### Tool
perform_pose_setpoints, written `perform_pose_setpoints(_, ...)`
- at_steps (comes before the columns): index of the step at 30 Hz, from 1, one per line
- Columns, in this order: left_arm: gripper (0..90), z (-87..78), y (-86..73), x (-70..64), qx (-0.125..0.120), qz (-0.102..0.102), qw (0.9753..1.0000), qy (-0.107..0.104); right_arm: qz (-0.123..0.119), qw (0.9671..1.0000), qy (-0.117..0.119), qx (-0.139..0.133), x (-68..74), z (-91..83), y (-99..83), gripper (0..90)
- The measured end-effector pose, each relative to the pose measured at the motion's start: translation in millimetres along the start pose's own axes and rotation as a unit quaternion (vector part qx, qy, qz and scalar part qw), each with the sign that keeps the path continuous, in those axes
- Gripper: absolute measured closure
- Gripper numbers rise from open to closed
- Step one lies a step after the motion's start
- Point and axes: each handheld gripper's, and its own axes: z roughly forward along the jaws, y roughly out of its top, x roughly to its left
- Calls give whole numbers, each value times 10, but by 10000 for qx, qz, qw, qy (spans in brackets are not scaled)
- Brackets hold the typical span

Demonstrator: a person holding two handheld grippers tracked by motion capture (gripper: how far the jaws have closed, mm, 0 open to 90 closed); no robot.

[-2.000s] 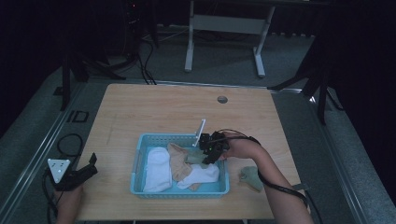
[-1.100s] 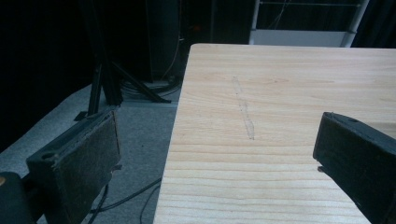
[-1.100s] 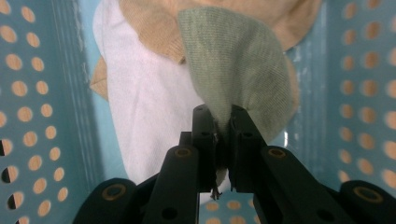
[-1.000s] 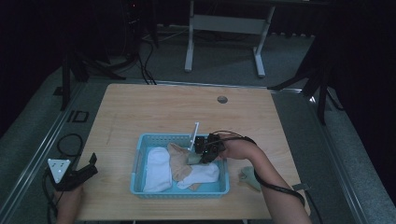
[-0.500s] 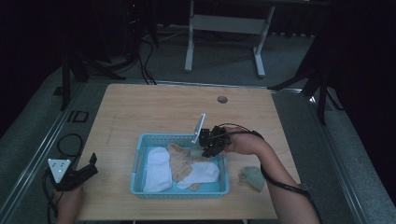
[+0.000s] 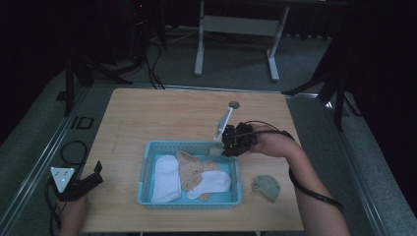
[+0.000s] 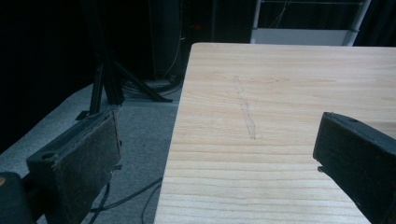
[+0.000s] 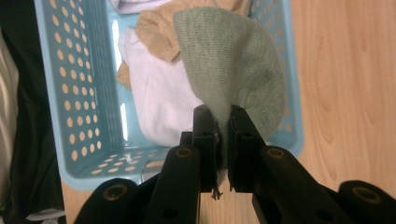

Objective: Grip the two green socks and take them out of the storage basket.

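The right claw [image 8: 219,126] has risen from inside the blue basket [image 6: 147,162] to its far right corner, clenched on a green sock [image 8: 233,70]; another green sock [image 6: 266,187] already lies on the surface [image 6: 162,113], three remain inside, and the left claw [image 7: 219,154] waits released.

Green sock [image 8: 233,60]: matt ribbed knit cloth. Basket [image 8: 70,93]: glossy perforated blue plastic. Desk [image 7: 280,93]: pale, smooth-grained wood. Left tool [image 7: 219,168] pads: rough, dull black.

Dark lab — stands [image 6: 236,29], cables [image 6: 152,69]
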Motion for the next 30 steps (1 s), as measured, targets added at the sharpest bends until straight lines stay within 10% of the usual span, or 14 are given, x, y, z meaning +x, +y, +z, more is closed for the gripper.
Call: perform_pose_setpoints(30, 4, -3, -1, -4, 0, 17, 10000, 5, 1083, 9934, -315, 194, -270, -86, -1078, 833)
